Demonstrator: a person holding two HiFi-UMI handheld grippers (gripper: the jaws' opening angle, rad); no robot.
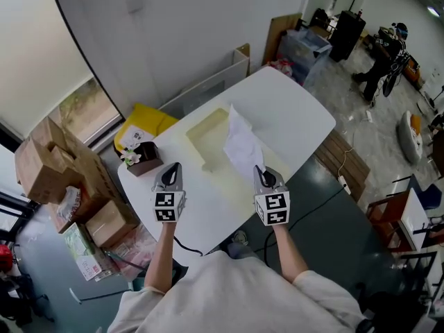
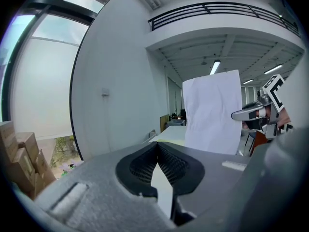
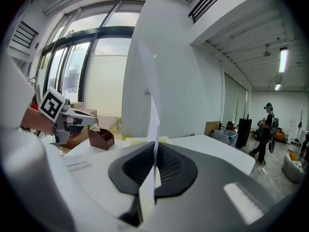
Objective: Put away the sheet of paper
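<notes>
Holding the sheet of paper (image 1: 241, 143) upright in my right hand-held gripper (image 1: 261, 174), jaws clamped on its lower edge, forearm reaching forward over the near edge of the tabletop (image 1: 298, 123). My left hand-held gripper (image 1: 173, 170) hovers level with it, well apart, jaws pressed together on nothing. Paper stands by the pale yellow tray (image 1: 205, 136). Brown box (image 1: 144, 159) sits near the left rim. Open tabletop lies right of the tray.
</notes>
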